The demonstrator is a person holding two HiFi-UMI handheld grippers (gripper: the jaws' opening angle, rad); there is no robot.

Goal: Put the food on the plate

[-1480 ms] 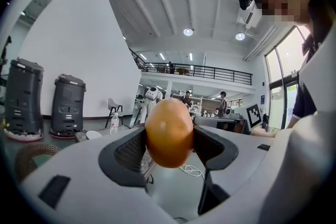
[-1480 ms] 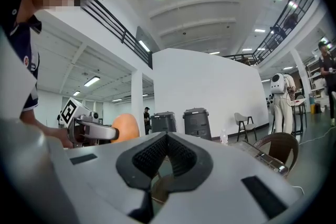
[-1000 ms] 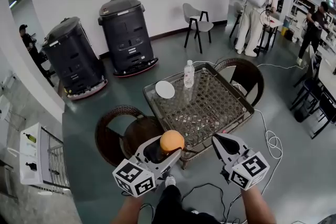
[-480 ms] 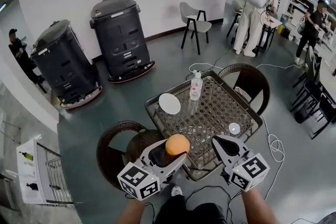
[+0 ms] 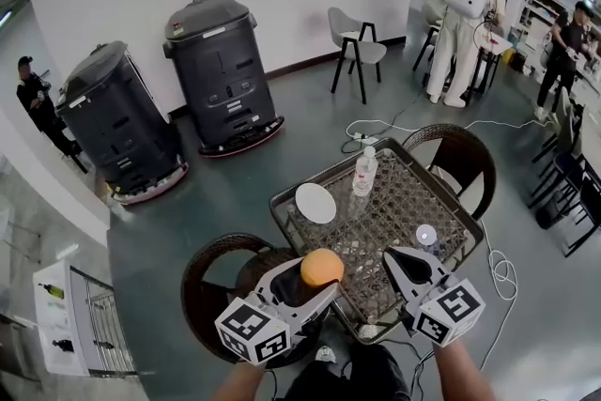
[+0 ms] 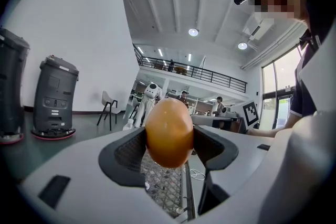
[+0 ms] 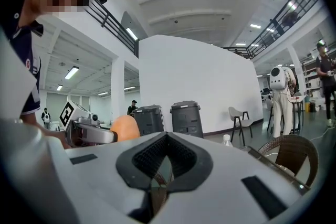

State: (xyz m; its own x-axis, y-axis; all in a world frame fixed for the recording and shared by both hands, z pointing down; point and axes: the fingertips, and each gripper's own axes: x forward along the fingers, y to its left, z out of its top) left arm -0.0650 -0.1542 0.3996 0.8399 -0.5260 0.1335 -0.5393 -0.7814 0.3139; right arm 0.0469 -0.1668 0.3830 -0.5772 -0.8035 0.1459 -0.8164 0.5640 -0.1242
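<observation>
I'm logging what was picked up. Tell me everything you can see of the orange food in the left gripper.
The orange food is smooth, slightly glossy, egg-shaped and evenly orange; its kind cannot be told. Its long axis stands upright, and its sides are clamped between the dark pads of the left gripper; nothing else touches it. It hangs in the air about over the near edge of the table, short of the white plate.

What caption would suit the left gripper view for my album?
The left gripper holds an orange fruit between its fingers, above a wicker table.
</observation>
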